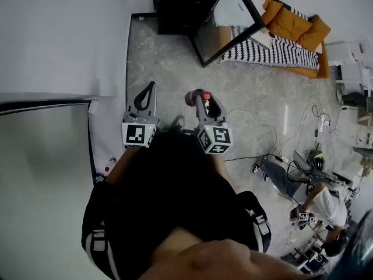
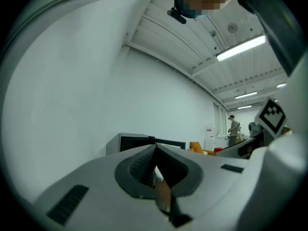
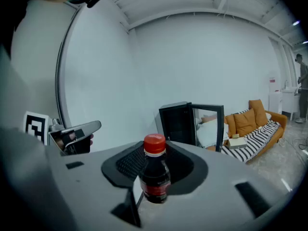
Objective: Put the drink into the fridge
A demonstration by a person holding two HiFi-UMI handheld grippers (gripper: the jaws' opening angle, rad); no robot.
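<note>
The right hand-held gripper (image 1: pixel 203 101) pinches a small dark plastic drink bottle (image 3: pixel 155 177) with a red screw cap (image 3: pixel 154 144) and a red label band. Its jaws close on the bottle's body from both sides, and in the right gripper view the bottle stands upright between them. The left hand-held gripper (image 2: pixel 155 150) is held just beside it, on the person's left. Its jaws are pressed together at the tips and nothing is between them. Both are held out in front of the person above a pale grey stone-patterned floor (image 1: pixel 175 69), close to a plain white wall (image 1: pixel 58 34) on the left. The small black fridge (image 1: pixel 180 7) stands on the floor against that wall, well apart from the bottle and ahead of the grippers. Its black-framed glass door (image 1: pixel 227 19) is swung wide open, and the drink is not in it. Beyond the fridge is an orange sofa (image 1: pixel 297 28) with orange cushions and a black-and-white striped blanket (image 1: pixel 274 51) spread over its seat. In the head view, cables trail across the floor to the right, where another person in a white top (image 1: pixel 326 206) sits low among scattered gear.
</note>
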